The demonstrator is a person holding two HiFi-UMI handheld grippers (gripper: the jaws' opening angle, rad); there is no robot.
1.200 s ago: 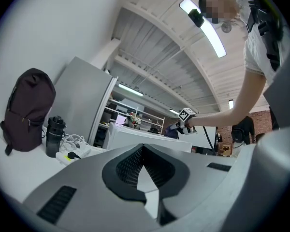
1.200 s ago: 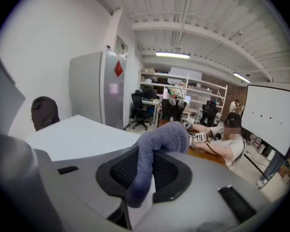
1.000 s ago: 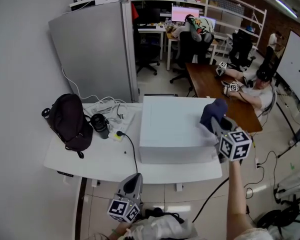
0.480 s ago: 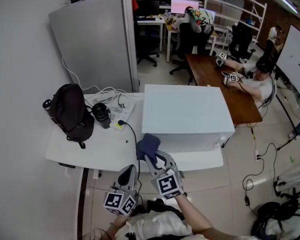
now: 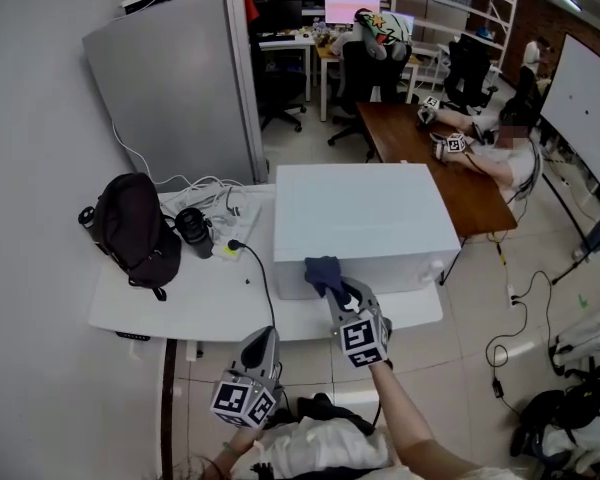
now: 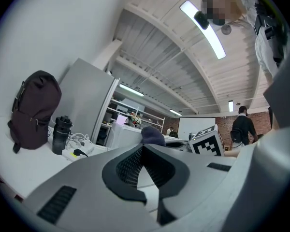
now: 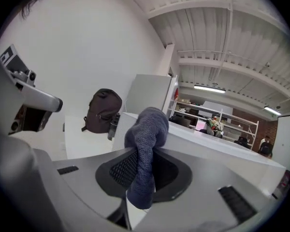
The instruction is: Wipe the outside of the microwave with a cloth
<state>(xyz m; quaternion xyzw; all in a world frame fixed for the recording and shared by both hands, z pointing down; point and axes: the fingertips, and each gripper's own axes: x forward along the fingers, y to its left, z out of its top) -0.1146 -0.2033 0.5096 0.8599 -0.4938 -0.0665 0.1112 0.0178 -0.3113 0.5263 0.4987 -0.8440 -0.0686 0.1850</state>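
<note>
Two jaws of the right gripper (image 5: 337,290) clamp a dark blue cloth (image 5: 323,270) at the 6 o'clock front edge of the white microwave (image 5: 365,218); the left gripper (image 5: 263,338), at 7 o'clock from it, has its jaws together on nothing. Under the microwave lies a white table (image 5: 180,303), with a dark backpack (image 5: 132,230) and black bottle (image 5: 193,232) at 9 o'clock, and a grey partition (image 5: 175,98) and office desks (image 5: 435,163) toward 12 o'clock.

Grey moulded plastic for the left tongs (image 5: 268,336) and right tongs (image 5: 340,290), lined with black mesh-textured pads (image 6: 128,167). Capped with a white cube (image 5: 245,406) bearing black square markers, another (image 5: 364,340) on the right. Dressed in pale, rumpled clothing (image 5: 325,450).
</note>
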